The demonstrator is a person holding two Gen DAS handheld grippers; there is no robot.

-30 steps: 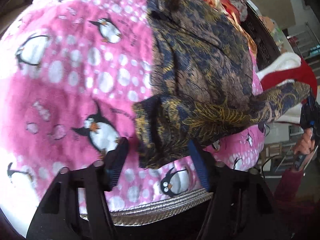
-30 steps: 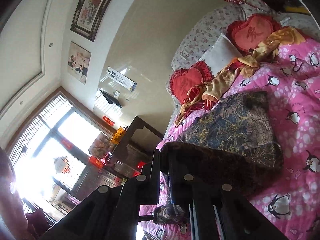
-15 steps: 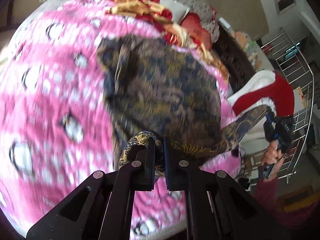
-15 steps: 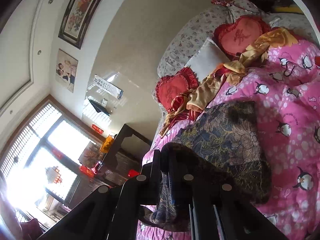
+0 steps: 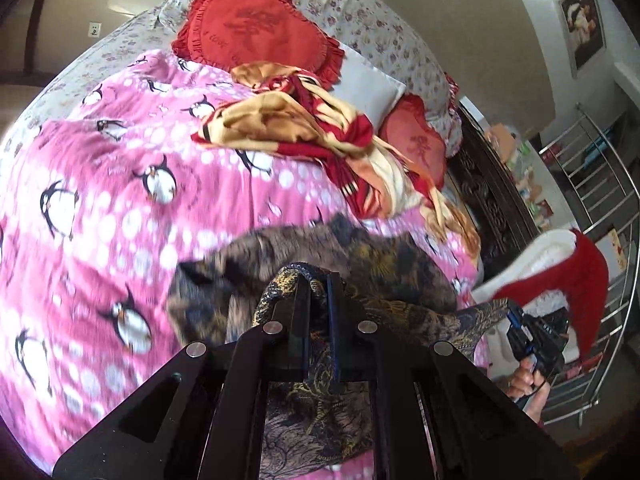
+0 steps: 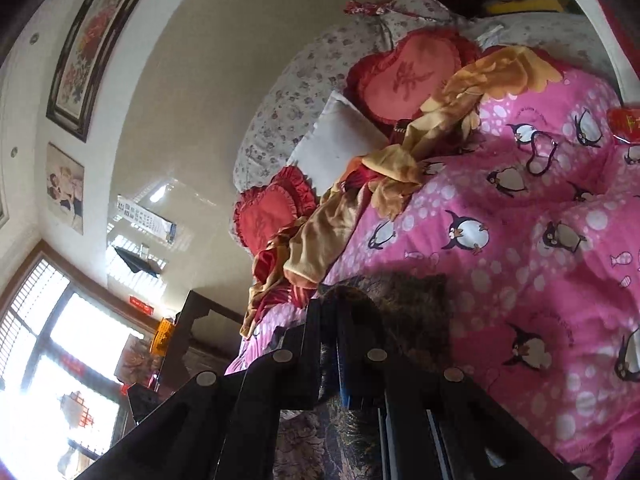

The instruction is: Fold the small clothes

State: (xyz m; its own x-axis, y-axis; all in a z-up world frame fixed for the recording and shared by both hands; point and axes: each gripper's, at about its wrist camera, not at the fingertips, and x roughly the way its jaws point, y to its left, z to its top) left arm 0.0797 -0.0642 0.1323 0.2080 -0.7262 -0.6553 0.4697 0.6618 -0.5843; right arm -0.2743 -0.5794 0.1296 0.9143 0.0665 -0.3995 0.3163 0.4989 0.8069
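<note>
A dark navy and gold floral garment (image 5: 384, 264) is lifted off the pink penguin blanket (image 5: 100, 208). My left gripper (image 5: 318, 280) is shut on one edge of it. My right gripper (image 6: 330, 300) is shut on another edge of the garment (image 6: 412, 300); it also shows in the left wrist view (image 5: 514, 318) at the right, with the cloth stretched between the two. Part of the garment hangs below the jaws and part trails on the blanket.
A crumpled tan and red cloth (image 5: 304, 128) lies beyond the garment. Red heart pillows (image 5: 256, 32) and a white pillow (image 5: 368, 84) stand at the bed head. A dark cabinet (image 5: 492, 200) and a metal rack (image 5: 592, 184) are at the right.
My left gripper closed on the garment's edge and rose with it. The right gripper kept its hold and lifted too. The garment has come up off the blanket.
</note>
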